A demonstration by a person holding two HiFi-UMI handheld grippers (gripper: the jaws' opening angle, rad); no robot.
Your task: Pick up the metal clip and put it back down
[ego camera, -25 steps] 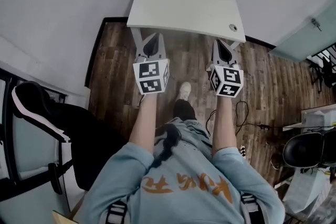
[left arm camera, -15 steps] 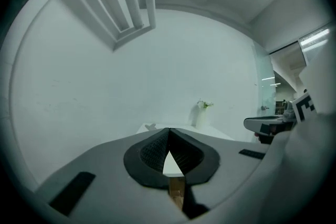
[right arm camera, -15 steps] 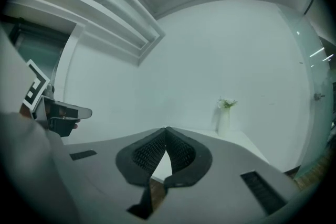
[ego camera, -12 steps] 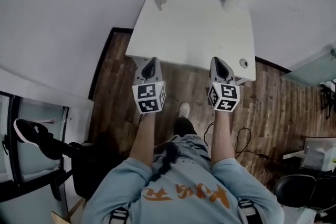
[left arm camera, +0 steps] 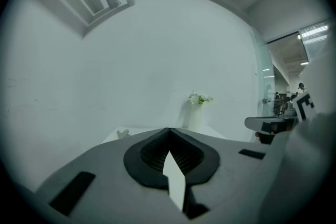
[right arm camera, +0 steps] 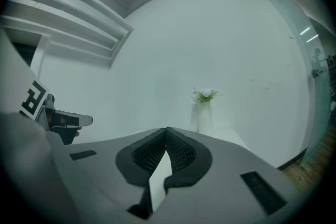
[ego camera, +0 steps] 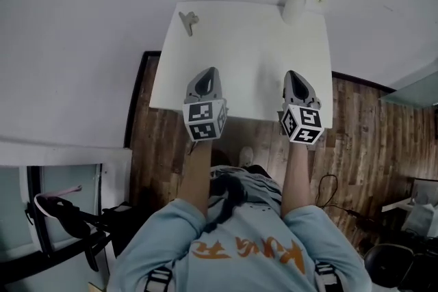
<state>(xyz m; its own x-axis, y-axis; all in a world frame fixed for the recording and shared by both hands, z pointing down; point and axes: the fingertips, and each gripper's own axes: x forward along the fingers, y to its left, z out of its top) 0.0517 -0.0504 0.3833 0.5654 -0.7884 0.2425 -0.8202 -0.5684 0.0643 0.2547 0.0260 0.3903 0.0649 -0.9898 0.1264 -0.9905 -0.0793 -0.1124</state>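
Nearest the camera in the head view, a person in a light blue top [ego camera: 233, 243] reaches both bare forearms forward above a wooden floor [ego camera: 157, 140]. Each hand carries 1 gripper with a marker cube at its back. The left gripper [ego camera: 208, 73] and the right gripper [ego camera: 295, 76] hover side by side over the near edge of a white table [ego camera: 246, 58], well apart from each other. In the left gripper view the 2 jaws meet at their tips with nothing between them. The right gripper view shows the same: jaws pressed together and empty. Farther back, the metal clip [ego camera: 187, 20] lies on the table's far left corner, well apart from both grippers. At the far right corner a white vase [ego camera: 294, 7] with small flowers stands against the pale wall [ego camera: 82, 44].
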